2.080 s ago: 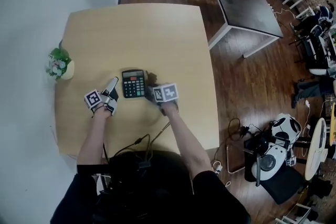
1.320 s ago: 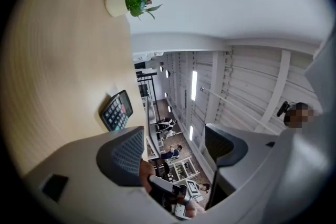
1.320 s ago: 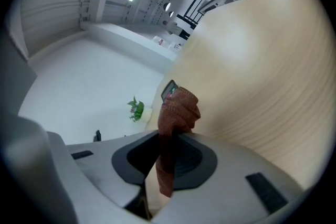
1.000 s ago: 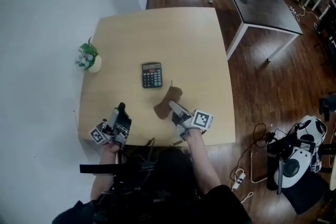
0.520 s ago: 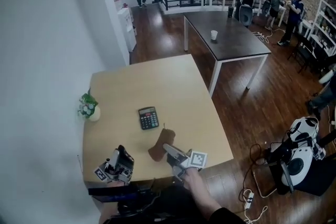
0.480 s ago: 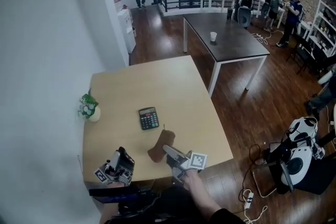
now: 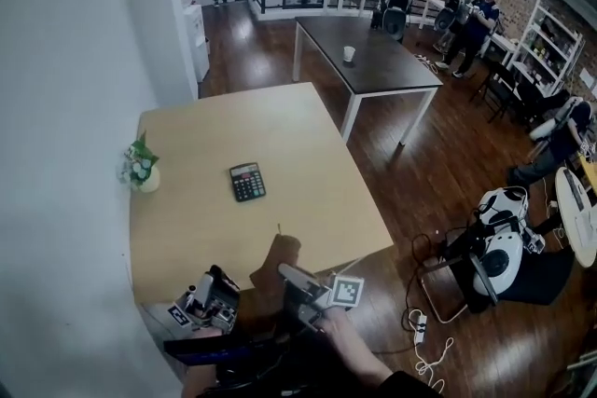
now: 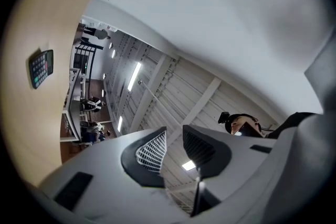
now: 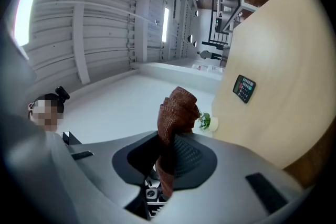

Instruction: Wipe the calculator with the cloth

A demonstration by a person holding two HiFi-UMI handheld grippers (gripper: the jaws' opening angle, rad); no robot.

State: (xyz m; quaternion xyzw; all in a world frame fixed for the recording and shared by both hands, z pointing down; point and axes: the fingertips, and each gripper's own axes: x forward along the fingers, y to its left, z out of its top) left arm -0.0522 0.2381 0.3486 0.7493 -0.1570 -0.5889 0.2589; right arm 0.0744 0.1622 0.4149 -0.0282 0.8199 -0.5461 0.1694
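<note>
The calculator (image 7: 247,182) lies face up mid-table (image 7: 280,121). Well short of it, the right gripper (image 9: 173,140) clamps the brown cloth (image 9: 177,107). The left gripper (image 8: 175,135), equally far back and empty, has just been closing to a narrow gap. For a good wipe, lay the cloth flat across the keys and steady the calculator's edge.

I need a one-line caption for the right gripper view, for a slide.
Right gripper clamped on a brown cloth, with the calculator lying apart on the wooden table.
</note>
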